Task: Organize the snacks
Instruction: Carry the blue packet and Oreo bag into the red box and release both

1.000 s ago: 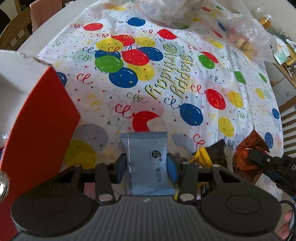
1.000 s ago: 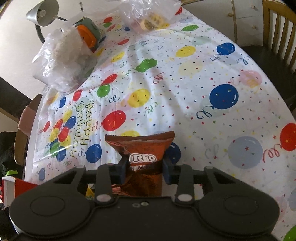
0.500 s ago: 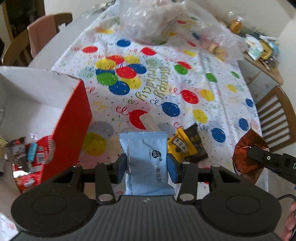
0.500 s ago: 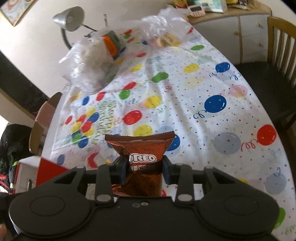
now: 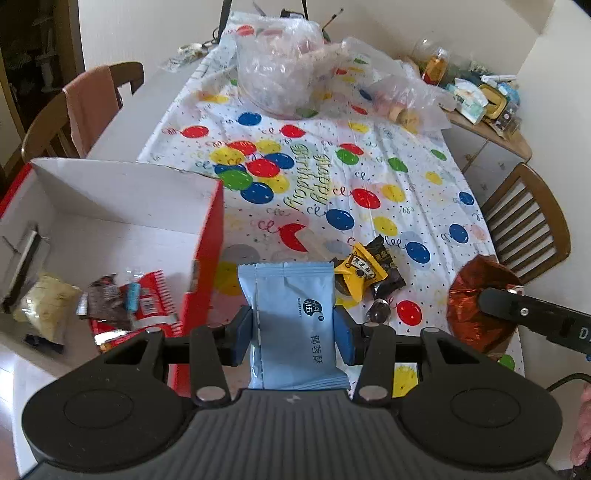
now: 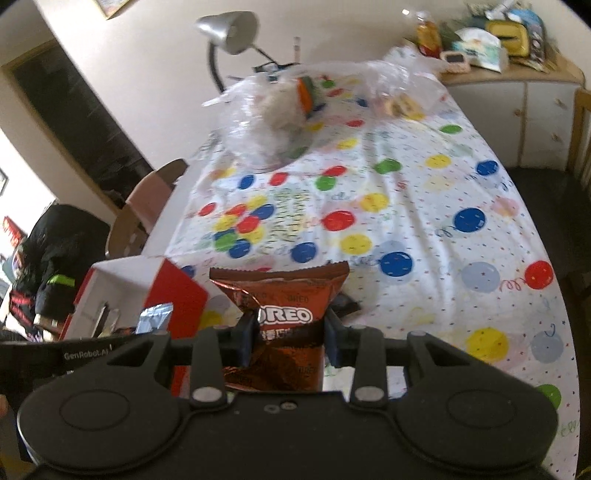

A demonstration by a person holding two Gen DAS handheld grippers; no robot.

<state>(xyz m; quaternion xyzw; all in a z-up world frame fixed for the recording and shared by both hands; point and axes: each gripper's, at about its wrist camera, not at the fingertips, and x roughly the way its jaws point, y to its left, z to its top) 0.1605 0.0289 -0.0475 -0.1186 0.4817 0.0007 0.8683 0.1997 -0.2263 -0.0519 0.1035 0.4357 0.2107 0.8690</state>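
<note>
My left gripper (image 5: 293, 334) is shut on a light blue snack packet (image 5: 291, 295), held above the table's near edge beside the red box (image 5: 208, 236). The box is white inside and holds several wrapped snacks (image 5: 125, 299). My right gripper (image 6: 290, 338) is shut on a brown Oreo packet (image 6: 284, 295); the left wrist view shows that packet (image 5: 476, 295) at the right. A yellow packet (image 5: 360, 271) and dark packets (image 5: 388, 266) lie on the balloon tablecloth (image 5: 332, 177) ahead of the blue one. The right wrist view shows the red box (image 6: 173, 291) to the left.
Clear plastic bags of food (image 5: 291, 70) sit at the far end of the table. Wooden chairs stand at the left (image 5: 85, 107) and right (image 5: 528, 218). A cluttered sideboard (image 5: 480, 99) is at the far right, a desk lamp (image 6: 229, 27) behind the table.
Both grippers have risen and drawn back from the table with their packets. More of the table and the inside of the red box have come into view.
</note>
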